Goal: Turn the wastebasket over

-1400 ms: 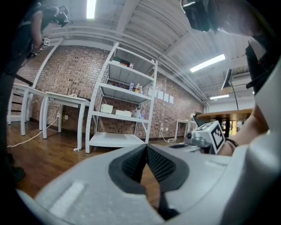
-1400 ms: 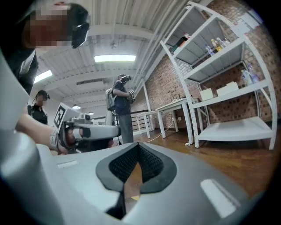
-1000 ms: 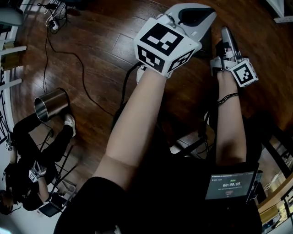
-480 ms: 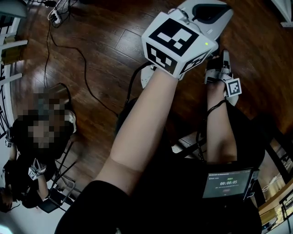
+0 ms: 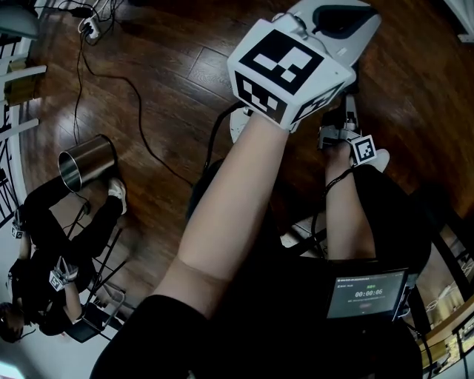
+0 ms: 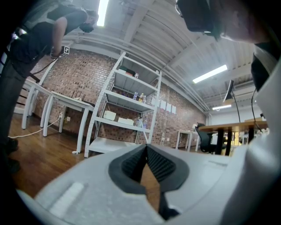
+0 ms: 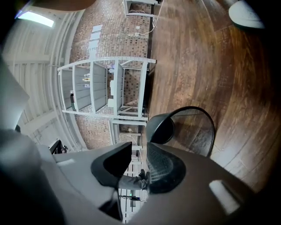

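Observation:
A black mesh wastebasket (image 7: 193,128) sits on the wood floor just beyond my right gripper (image 7: 137,158). Its small closed bottom (image 7: 160,128) faces away from the floorboards and its wide rim faces them; it looks mouth-down. The right gripper's jaws have just been opening and stand apart with nothing between them. In the head view the right gripper (image 5: 348,112) hangs low beside my left gripper (image 5: 337,16), and the basket is hidden there. The left gripper (image 6: 146,149) points level at the room, its pads meeting at the tips and holding nothing.
A shiny steel bin (image 5: 85,161) stands on the floor at the left beside a seated person (image 5: 52,244). Cables (image 5: 111,89) trail across the floorboards. White metal shelves (image 6: 127,114) and tables line a brick wall.
In the head view my right gripper has sunk and drifted left, now looking smaller and farther below. Its wrist has rolled. The left gripper has barely shifted.

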`<state>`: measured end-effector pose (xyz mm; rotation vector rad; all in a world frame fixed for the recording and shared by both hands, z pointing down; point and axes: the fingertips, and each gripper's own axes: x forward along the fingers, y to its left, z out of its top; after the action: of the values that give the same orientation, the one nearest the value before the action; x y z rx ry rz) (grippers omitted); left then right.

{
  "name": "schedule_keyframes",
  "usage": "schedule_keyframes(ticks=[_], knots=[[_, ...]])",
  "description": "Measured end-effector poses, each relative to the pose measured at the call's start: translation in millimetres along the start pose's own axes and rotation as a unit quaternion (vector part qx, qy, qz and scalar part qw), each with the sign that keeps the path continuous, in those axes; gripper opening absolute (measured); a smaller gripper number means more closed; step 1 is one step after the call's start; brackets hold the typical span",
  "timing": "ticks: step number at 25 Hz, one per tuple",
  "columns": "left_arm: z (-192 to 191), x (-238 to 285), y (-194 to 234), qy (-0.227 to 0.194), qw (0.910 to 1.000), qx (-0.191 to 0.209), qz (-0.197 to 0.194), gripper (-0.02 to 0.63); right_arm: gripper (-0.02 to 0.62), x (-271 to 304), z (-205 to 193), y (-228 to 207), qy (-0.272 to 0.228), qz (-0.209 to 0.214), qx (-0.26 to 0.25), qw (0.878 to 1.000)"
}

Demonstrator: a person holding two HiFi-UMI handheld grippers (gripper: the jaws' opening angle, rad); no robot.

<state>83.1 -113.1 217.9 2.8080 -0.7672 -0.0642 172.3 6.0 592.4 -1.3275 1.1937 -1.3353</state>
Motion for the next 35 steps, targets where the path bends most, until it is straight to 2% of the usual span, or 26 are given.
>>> schedule_keyframes(ticks=[7,11,23,25,29,35], knots=[[3,1,-6,0.005,1.0,0.004,-0.004,0.003,0.15,2,-4,-12,0.013,-0.007,0.003,1.0],[-4,11,9,0.012,0.9999,0.002,0.0,0.003,0.176,23,-10,-19,0.023,-0.009,0.013,1.0],[-4,26,46,0.01,0.9998,0.004,0.013,0.003,0.187,79,-25,-14,0.034,0.004,0.029,0.999],[-3,27,52,0.011,0.9998,0.005,0.017,0.003,0.154,88,-23,-11,0.033,0.008,0.028,0.999],[1,24,58,0.011,0.9997,-0.002,0.021,0.003,0.017,95,-20,-11,0.029,-0.009,0.021,0.999],[10,18,60,0.005,0.9997,-0.013,0.022,0.003,0.011,98,-12,-2,0.02,-0.005,0.011,1.0]])
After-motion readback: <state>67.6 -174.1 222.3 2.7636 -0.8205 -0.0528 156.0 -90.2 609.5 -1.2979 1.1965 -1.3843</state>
